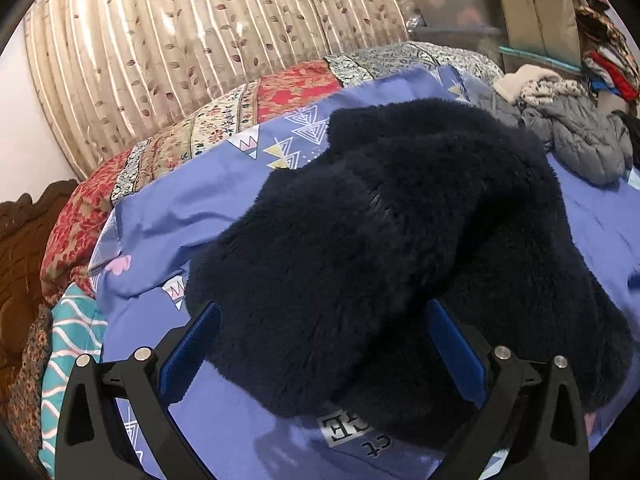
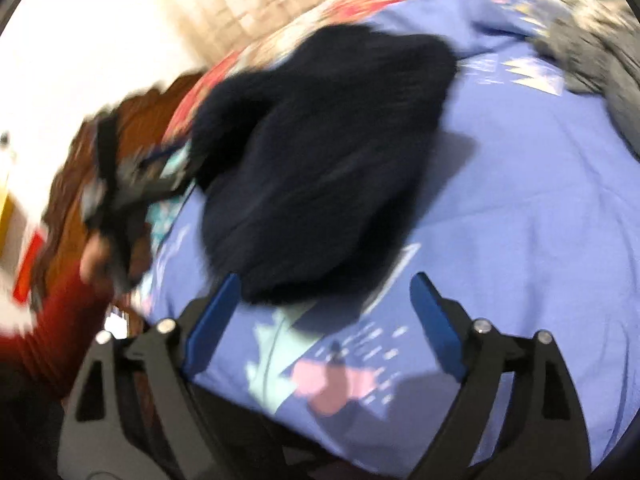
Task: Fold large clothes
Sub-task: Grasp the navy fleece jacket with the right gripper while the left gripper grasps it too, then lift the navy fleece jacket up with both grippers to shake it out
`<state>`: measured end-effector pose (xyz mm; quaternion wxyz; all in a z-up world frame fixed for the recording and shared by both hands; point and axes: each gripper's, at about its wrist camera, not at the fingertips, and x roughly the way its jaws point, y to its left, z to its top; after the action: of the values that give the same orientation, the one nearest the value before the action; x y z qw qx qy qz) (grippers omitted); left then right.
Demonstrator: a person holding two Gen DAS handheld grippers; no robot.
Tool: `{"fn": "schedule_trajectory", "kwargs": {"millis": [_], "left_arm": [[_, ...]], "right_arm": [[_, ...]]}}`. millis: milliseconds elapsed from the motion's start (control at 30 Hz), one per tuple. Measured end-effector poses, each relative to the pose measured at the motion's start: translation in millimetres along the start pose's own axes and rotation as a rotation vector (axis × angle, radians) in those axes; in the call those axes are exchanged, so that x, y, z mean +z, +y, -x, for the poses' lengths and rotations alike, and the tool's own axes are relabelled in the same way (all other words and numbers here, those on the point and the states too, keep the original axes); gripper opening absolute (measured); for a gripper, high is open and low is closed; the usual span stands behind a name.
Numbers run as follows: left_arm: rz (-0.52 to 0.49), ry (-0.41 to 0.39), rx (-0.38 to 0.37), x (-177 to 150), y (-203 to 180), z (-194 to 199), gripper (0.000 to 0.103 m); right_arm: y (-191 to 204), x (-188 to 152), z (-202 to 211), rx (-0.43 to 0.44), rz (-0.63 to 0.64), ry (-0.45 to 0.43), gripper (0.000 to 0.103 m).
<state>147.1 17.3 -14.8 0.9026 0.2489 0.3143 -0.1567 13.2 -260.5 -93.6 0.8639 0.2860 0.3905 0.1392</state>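
Note:
A dark navy fluffy garment (image 1: 384, 232) lies bunched on the blue patterned bedsheet (image 1: 208, 208). My left gripper (image 1: 322, 312) is open, its blue pads on either side of the garment's near edge, not closed on it. In the blurred right wrist view the same garment (image 2: 320, 152) lies ahead on the sheet (image 2: 520, 200). My right gripper (image 2: 324, 284) is open and empty just short of the garment's near edge. The left gripper (image 2: 120, 184) shows at the left of that view, held by a hand in a red sleeve.
A grey quilted jacket (image 1: 580, 140) and other clothes lie at the far right of the bed. A red floral quilt (image 1: 120, 184) runs along the far side below a beige curtain (image 1: 160, 60). A wooden headboard (image 1: 20, 248) stands at left. Storage boxes (image 1: 452, 8) sit behind.

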Motion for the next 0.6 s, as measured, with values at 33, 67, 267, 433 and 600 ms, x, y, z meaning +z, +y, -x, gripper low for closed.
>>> {"fn": "schedule_trajectory", "kwargs": {"millis": [33, 67, 267, 433, 600], "left_arm": [[-0.015, 0.021, 0.046, 2.0, -3.1, -6.6, 0.114], [-0.026, 0.041, 0.081, 4.2, -4.7, -12.8, 0.114], [0.131, 0.119, 0.113, 17.2, 31.5, -24.4, 0.045], [0.177, 0.066, 0.089, -11.2, 43.2, 18.5, 0.038], [0.131, 0.026, 0.065, -55.2, 20.0, 67.9, 0.037]], "right_arm": [[-5.1, 4.2, -2.3, -0.004, -0.026, -0.002, 0.085], [-12.2, 10.0, -6.6, -0.006, -0.058, -0.003, 0.085], [-6.0, 39.3, -17.1, 0.005, -0.097, -0.064, 0.086], [6.3, 99.7, -21.9, -0.079, 0.0, -0.154, 0.088], [46.2, 161.7, -57.9, -0.094, 0.192, -0.148, 0.094]]}}
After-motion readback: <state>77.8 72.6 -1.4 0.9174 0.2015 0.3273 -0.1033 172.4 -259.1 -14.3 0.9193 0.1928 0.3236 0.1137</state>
